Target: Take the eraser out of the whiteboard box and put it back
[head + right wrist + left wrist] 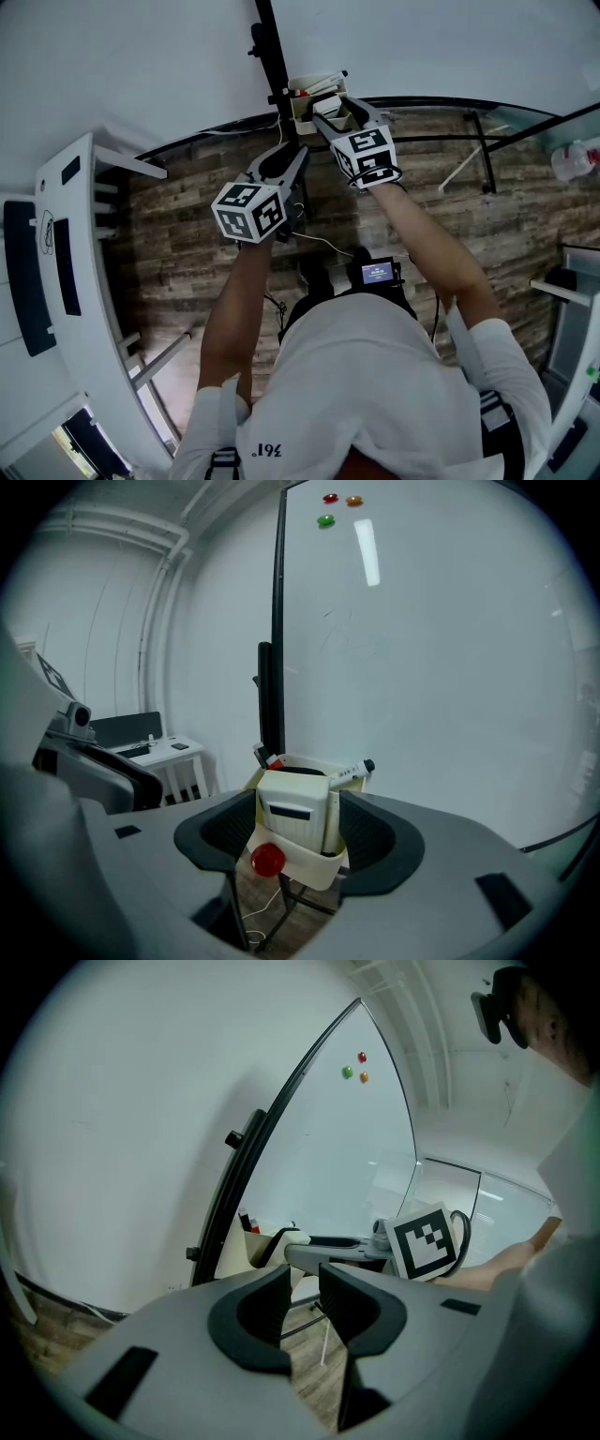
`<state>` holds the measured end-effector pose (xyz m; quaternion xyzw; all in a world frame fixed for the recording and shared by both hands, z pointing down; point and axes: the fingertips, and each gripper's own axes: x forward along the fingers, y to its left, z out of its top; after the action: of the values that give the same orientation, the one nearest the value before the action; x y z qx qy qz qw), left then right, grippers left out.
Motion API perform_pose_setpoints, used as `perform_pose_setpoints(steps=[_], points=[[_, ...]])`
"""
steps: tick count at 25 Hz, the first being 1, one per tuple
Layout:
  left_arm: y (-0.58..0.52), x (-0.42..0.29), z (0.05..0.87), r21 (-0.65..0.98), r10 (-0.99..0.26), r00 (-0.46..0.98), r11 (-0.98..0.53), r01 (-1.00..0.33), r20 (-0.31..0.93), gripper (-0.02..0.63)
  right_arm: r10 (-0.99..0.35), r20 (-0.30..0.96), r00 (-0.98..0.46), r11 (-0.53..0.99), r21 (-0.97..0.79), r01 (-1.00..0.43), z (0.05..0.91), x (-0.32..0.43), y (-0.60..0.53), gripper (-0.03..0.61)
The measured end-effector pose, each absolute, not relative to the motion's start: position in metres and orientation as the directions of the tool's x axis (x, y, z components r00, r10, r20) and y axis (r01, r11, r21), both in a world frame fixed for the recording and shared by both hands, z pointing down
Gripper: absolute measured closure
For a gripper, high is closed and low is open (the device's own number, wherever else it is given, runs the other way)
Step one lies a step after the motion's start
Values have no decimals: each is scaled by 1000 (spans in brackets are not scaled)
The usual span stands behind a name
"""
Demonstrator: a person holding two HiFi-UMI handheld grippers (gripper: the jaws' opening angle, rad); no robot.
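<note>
Head view: both arms are stretched up to the box [302, 111] hanging on the whiteboard [141, 56]. The right claw [334, 114] is right at the box, and the left claw [298, 157] hangs just below and to the side, not touching anything. I can't really pick the eraser out from up here. Left gripper view: the left claw's jaws are only a little way apart with nothing between them, just floor showing through the gap, so it's doing nothing. The box and the other claw show beyond it. Right gripper view is the useful one: the eraser [292, 808] stands upright in the box, its lower part behind the front wall where a red magnet [268, 859] sits. The right claw's jaws are one on each side of it and look pressed against it, so I'd say it has a grip. A marker [349, 772] pokes out of the box just beside the right jaw. My read is this is the grab-or-release point of the task, and honestly I can't tell which. If it's the take-out, the next move wants a straight pull up so the eraser clears the front wall without dragging that marker. If it's the put-back, just open up and back away.
</note>
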<state>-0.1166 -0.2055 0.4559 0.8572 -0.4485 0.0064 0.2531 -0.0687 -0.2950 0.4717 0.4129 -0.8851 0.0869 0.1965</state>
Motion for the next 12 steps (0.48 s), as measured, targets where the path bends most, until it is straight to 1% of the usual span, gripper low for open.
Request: perform_pose_setpoints(steps=[5,12], points=[[-207,-116,448,427,-775,591,-466,-775,225,517,-708,386,-591,641,2,-767,455,-59,-290,304],[-202,-109,428,417,-779,597,-486,-768,192,517,-735,301,-607,633,-13,-774,415,-35,-275,304]])
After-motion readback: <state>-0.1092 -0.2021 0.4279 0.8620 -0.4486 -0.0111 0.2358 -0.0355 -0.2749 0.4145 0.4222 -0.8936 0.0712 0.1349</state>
